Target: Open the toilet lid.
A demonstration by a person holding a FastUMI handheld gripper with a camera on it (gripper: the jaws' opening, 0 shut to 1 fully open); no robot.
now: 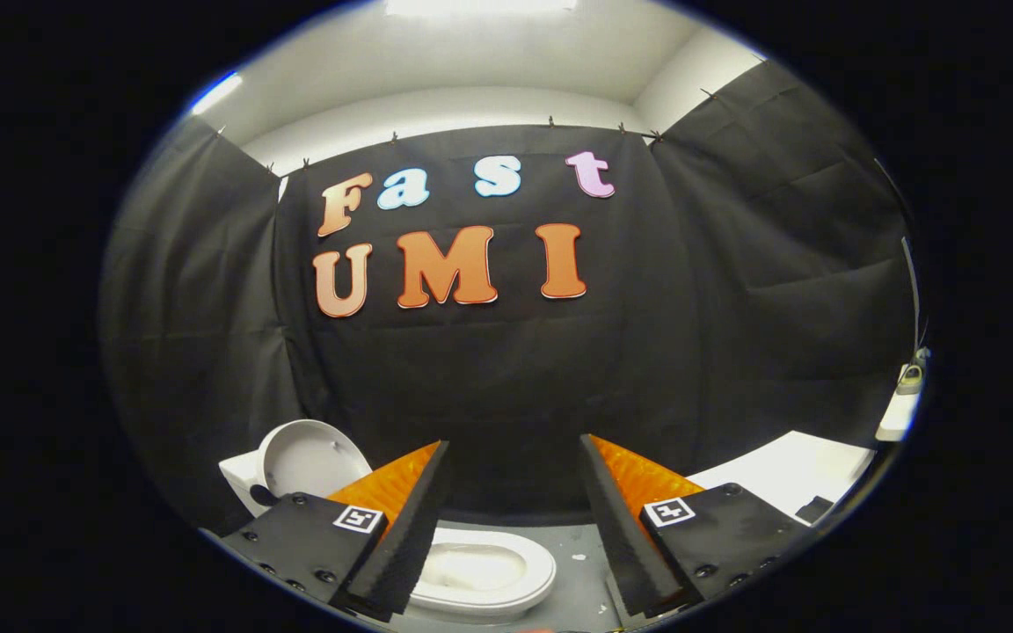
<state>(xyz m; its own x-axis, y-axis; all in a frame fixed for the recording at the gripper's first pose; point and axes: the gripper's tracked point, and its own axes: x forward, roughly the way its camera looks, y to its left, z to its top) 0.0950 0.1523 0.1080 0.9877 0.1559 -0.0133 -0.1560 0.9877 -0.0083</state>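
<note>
Black cloth (506, 369) hangs as the booth's back wall and wraps round on both sides, clipped along a line at its top, with a pale wall and ceiling (471, 61) above it and a light strip glowing at the very top. To the right of the fingers a white slab-like surface (788, 470) reaches in from the side, with a small dark object on its near edge that is too cut off to name; further right, a white fitting with a small greyish piece on top (907, 396) sits against the cloth, too distorted to identify. The floor is grey (581, 571) with a few pale specks. Nothing stands between the fingers and the toilet, though the left finger and its black mounting plate (313, 536) cover the near left part of the bowl and the joint where the lid meets it. The gripper (515, 479) is spread wide, its two fingers well apart and holding nothing, aimed at the cloth wall above the toilet. The toilet bowl (484, 571) lies low between the fingers, nearer the left one: white, oval, glossy, its rim open to view with the pale basin inside. The toilet lid (313, 457) is already raised, a rounded white disc tilted upright beyond the left finger, leaning back against the white cistern (238, 479), whose corner shows beside it.
</note>
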